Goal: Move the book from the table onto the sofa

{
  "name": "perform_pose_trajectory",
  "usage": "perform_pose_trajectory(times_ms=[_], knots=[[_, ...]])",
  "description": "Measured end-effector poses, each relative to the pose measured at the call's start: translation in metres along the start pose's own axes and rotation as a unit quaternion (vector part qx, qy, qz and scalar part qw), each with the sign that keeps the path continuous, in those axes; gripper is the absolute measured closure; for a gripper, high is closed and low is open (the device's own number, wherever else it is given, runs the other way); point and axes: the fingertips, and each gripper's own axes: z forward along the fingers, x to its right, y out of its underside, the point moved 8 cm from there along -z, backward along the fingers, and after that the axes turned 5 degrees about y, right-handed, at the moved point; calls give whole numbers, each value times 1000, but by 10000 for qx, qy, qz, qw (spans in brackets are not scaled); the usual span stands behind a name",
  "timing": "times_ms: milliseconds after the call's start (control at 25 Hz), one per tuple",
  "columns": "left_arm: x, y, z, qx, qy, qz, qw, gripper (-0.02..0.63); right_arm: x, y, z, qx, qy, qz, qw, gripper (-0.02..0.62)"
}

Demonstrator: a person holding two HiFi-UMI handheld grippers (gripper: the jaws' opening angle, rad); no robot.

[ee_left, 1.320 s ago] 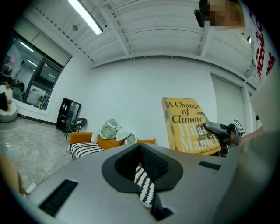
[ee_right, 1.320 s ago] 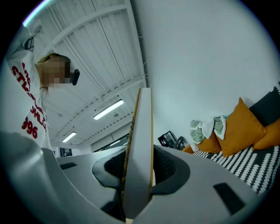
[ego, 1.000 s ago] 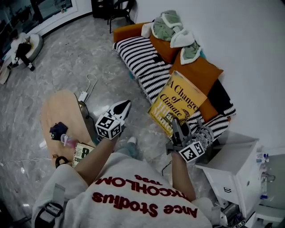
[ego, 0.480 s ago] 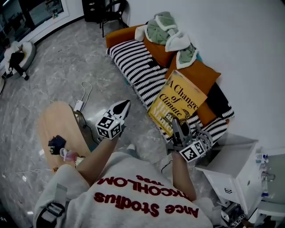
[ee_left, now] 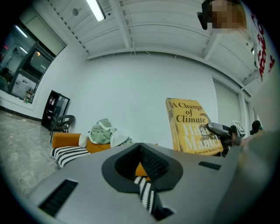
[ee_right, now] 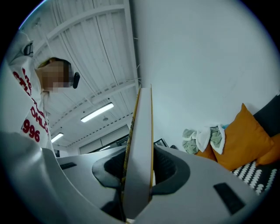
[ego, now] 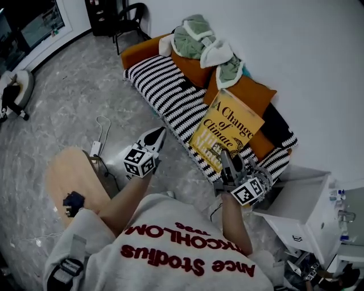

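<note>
The yellow book (ego: pixel 229 132) titled "A Change of Climate" stands upright in the air in front of the sofa (ego: pixel 170 91), with my right gripper (ego: pixel 226 160) shut on its lower edge. In the right gripper view the book's page edge (ee_right: pixel 140 153) runs up between the two jaws. The left gripper view shows its cover (ee_left: pixel 189 127) at the right. My left gripper (ego: pixel 156 138) is shut with nothing in it and hovers over the floor to the left of the book. The striped sofa seat (ee_left: pixel 70 153) lies ahead of it.
Orange cushions (ego: pixel 242 94) and a heap of green and white clothes (ego: pixel 202 42) lie along the sofa back. A round wooden table (ego: pixel 71 182) with small items sits at lower left. A white cabinet (ego: pixel 301 210) stands at the right, a black chair (ego: pixel 122 17) far off.
The view has shifted toward the sofa. Both grippers and the book have come closer to it, and the wooden table has slid further to the lower left. The grip on the book is unchanged.
</note>
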Motion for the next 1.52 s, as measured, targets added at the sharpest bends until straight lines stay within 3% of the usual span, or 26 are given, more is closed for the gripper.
perform_pose_trajectory(times_ms=[320,880,1520], knots=[[-11,5,9,13,160,59,9999,589,11,7,3,116,111,-33,9999,434],[-7,16,1,17,-70,157,9999,589,29,14,4,72,-58,-9,10000,434],[-61,-19,61,-172,-203,79,9996,589,76,-7,86,-92,49,290,9995,434]])
